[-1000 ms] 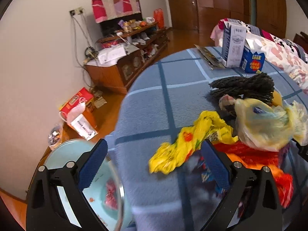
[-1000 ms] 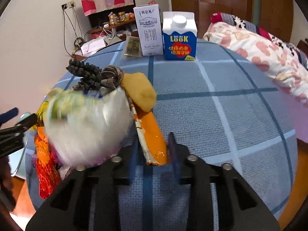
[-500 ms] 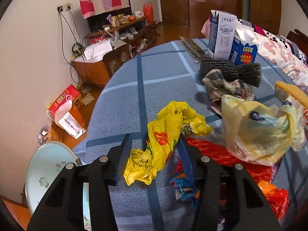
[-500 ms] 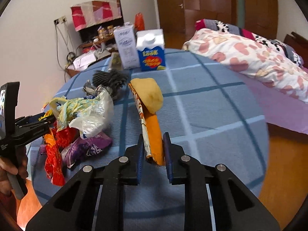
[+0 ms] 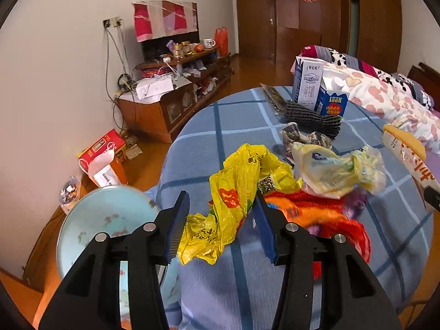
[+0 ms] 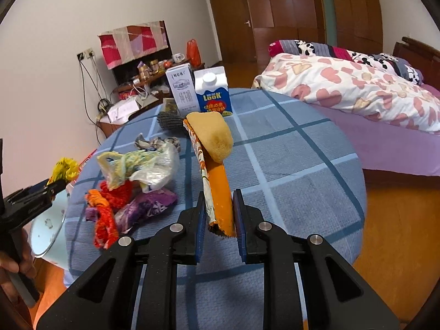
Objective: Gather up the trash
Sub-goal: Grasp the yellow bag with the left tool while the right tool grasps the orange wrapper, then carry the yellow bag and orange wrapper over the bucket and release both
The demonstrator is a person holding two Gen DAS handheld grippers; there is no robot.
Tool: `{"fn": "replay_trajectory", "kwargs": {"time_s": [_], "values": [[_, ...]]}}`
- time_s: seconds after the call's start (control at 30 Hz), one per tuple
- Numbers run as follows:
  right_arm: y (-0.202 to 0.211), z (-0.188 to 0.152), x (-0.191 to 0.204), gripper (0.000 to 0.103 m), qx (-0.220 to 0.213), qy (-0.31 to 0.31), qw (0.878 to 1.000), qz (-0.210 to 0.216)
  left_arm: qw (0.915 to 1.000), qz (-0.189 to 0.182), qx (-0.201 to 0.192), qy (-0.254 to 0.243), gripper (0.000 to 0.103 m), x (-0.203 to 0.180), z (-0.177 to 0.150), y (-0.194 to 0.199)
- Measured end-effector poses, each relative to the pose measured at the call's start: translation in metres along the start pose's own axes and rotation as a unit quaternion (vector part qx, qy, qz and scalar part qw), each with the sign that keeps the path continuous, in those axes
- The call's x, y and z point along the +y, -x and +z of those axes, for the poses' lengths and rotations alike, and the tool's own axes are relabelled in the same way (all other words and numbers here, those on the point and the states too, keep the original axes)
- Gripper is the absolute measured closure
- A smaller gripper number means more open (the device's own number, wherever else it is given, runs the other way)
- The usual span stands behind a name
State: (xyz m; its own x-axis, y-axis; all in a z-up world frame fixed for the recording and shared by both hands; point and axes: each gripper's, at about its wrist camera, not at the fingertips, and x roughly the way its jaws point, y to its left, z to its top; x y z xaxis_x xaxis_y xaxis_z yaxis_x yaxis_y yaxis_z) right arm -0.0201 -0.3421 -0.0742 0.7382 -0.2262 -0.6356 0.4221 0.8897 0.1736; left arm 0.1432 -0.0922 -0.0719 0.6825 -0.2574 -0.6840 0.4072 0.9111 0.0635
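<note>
Above the blue table (image 5: 209, 126), yellow bag (image 5: 236, 192) between left claw (image 5: 220, 214) pads.

Around me the room has plain white walls (image 5: 55, 55) and a glossy orange-brown wooden floor (image 6: 398, 220). A low wooden cabinet (image 5: 154, 110) cluttered with jars and papers stands against the wall under a red-and-pink cloth (image 5: 165, 19), with cables hanging from a wall socket (image 5: 112, 22) beside it. Dark wooden wardrobe doors (image 6: 297, 11) fill the far end, and a bed (image 6: 385, 143) with a heart-patterned quilt (image 6: 343, 88) lies just beside my blue checked counter (image 6: 288, 159).
</note>
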Motion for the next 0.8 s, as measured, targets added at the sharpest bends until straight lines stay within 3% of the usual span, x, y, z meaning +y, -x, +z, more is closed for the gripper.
{"fn": "replay_trajectory", "kwargs": {"time_s": [0.2,0.63,0.73,0.8], "values": [[0.013,-0.007,0.012,0.083,-0.005,0.008,1.000,0.011,0.9997,0.026,0.002,0.003,0.056,0.003,-0.017,0.022],[0.042,-0.011,0.042,0.083,-0.033,0.037,0.998,0.030,0.9988,0.036,-0.028,0.015,0.056,0.016,-0.024,0.065],[0.044,-0.014,0.050,0.083,-0.041,0.057,0.997,0.017,0.9988,0.036,-0.029,0.018,0.056,0.019,-0.026,0.068],[0.038,-0.015,0.048,0.083,-0.027,0.055,0.998,0.018,0.9988,0.036,-0.029,0.018,0.056,0.019,-0.028,0.069]]}}
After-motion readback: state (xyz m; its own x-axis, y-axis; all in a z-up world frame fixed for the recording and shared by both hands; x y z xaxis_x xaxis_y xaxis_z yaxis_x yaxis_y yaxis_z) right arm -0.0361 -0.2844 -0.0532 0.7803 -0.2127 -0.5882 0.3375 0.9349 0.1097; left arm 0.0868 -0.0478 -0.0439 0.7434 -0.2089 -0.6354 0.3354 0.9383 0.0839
